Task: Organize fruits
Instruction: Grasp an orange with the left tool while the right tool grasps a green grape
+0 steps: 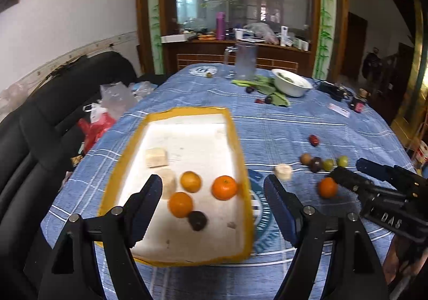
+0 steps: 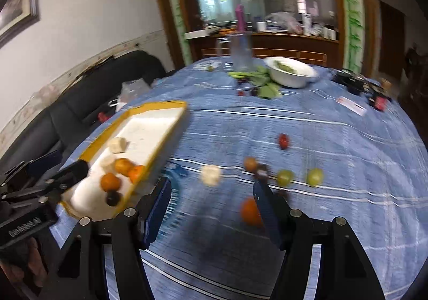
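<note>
A white tray with a yellow rim [image 1: 235, 139] [image 2: 165, 137] lies on the blue tablecloth. It holds three oranges [image 1: 224, 187], a dark plum [image 1: 197, 220] and pale banana pieces [image 1: 156, 157]. My left gripper [image 1: 214, 193] is open and empty above the tray's near end. On the cloth to the right lie one orange [image 1: 327, 187] [image 2: 250, 211], a banana piece [image 2: 211, 175], a brown fruit [image 2: 250, 163], a dark plum [image 1: 315, 164], two green grapes [image 2: 285, 177] and a red fruit [image 2: 283, 141]. My right gripper [image 2: 211, 206] is open and empty, its right finger beside the loose orange.
A white bowl [image 1: 291, 83] with greens, loose green leaves [image 1: 267, 88] and small dark fruits sit at the far side, behind them a clear pitcher [image 1: 245, 60]. Small black devices [image 1: 331, 90] lie far right. A black sofa with plastic bags [image 1: 101, 115] borders the table's left edge.
</note>
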`<state>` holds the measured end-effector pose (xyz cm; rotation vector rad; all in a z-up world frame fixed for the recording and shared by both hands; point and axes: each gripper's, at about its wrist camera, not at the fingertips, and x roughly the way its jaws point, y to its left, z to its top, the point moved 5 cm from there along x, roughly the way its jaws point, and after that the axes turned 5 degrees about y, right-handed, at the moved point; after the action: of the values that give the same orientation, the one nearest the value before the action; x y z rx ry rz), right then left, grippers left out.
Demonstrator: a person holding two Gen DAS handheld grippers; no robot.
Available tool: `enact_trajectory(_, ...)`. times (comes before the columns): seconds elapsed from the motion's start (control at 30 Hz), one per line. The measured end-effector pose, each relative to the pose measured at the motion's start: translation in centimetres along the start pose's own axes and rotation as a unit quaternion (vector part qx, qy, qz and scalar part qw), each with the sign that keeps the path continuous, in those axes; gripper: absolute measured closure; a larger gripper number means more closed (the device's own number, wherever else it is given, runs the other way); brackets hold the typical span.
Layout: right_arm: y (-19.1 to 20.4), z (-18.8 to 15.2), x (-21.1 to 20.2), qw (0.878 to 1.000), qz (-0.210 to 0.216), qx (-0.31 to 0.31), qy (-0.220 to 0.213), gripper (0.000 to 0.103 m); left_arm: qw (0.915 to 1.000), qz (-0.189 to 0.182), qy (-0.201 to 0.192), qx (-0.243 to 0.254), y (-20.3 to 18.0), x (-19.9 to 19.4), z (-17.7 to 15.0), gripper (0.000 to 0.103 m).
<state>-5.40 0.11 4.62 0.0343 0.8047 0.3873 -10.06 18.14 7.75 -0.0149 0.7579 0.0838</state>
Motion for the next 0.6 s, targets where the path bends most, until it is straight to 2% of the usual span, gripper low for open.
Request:
enact_trajectory(0.13,-4.9,-1.0,-1.3,0.999,-0.036,0.030,-0.004,0.030,0.9998,-0.018,0.006,-0.001,-1.5,0.1,-0.3,0.022)
enact_trajectory(0.3,-10.3,-2.1,-1.5,0.995,-0.069,0.072,0.013,0.030,0.9971,-0.066,0.034,0.013,-4.5,1.7,-0.9,0.022)
enact_trajectory(0.6,-11.8,-1.2,1.7,0.995,-0.057,0.066,0.039,0.032,0.9865,-0.132,0.071,0.066,-10.2,4.0,-2.4,0.022)
